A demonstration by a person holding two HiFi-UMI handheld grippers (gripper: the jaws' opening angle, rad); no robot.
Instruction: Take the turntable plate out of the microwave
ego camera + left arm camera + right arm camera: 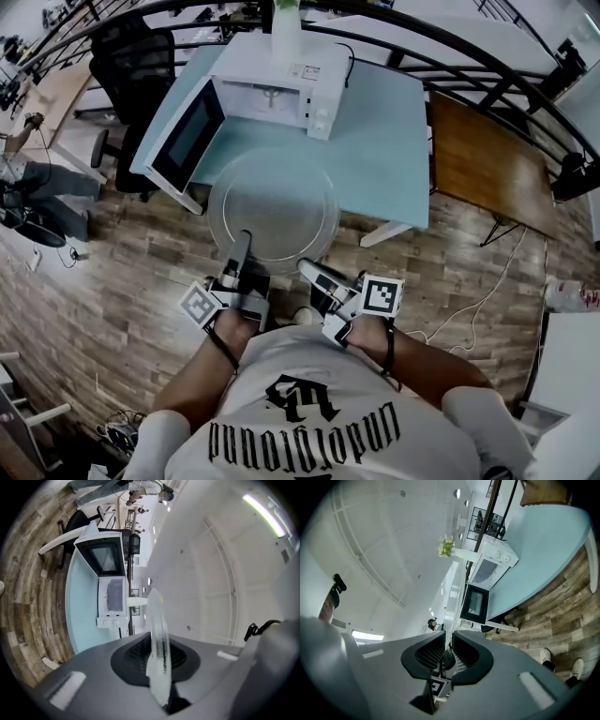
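The clear glass turntable plate (272, 206) hangs level in front of the microwave (277, 89), over the near edge of the light-blue table (389, 159). My left gripper (242, 244) is shut on the plate's near rim at the left. My right gripper (309, 270) is shut on the near rim at the right. In the left gripper view the plate (157, 639) stands edge-on between the dark pads (136, 656). The right gripper view shows the thin plate edge (450, 616) pinched between the ribbed pads (464, 656). The microwave door (187, 136) hangs wide open to the left.
A tall white vase (286, 28) stands on top of the microwave. A black office chair (131, 56) is behind the table at the left, and a wooden table (487, 159) is at the right. A curved black railing (450, 42) runs behind. Wooden floor (112, 281) lies below.
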